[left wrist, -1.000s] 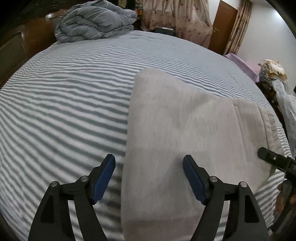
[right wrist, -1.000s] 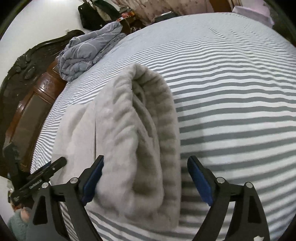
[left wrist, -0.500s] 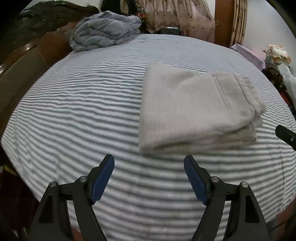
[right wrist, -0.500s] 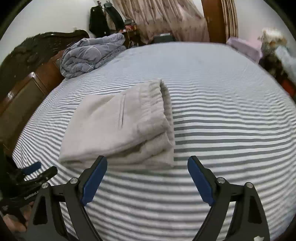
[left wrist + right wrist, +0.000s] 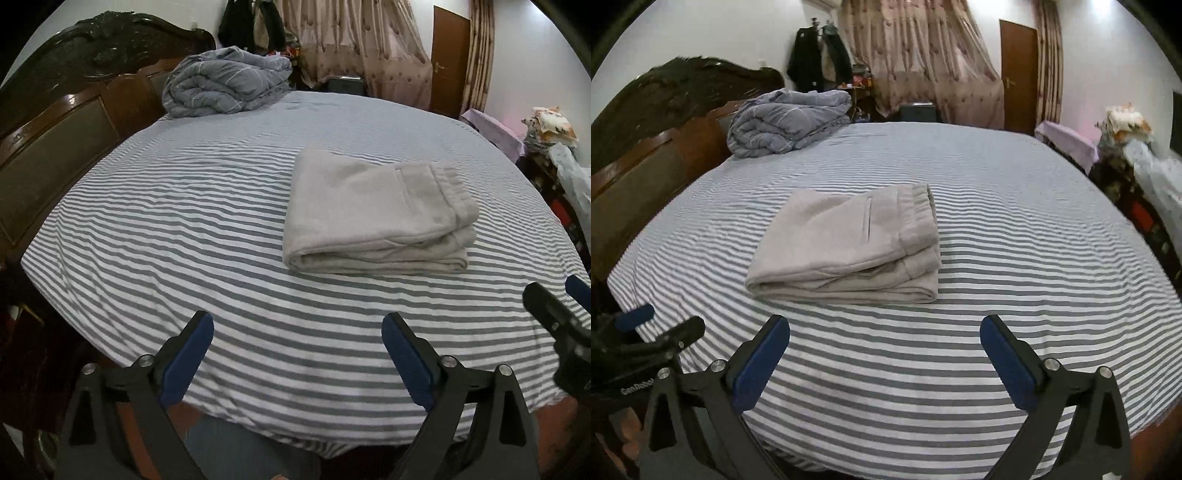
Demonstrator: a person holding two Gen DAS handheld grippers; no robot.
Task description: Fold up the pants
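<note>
The left gripper (image 5: 297,338) and right gripper (image 5: 884,334) are both spreading wider with nothing between their blue pads, held above the near edge of the striped bed (image 5: 147,240). The folded grey pants (image 5: 846,243) lie mid-bed, well apart from both. Only the right view shows the pocket slit clearly; the left view alone shows denim-clad legs (image 5: 240,450) below.
</note>
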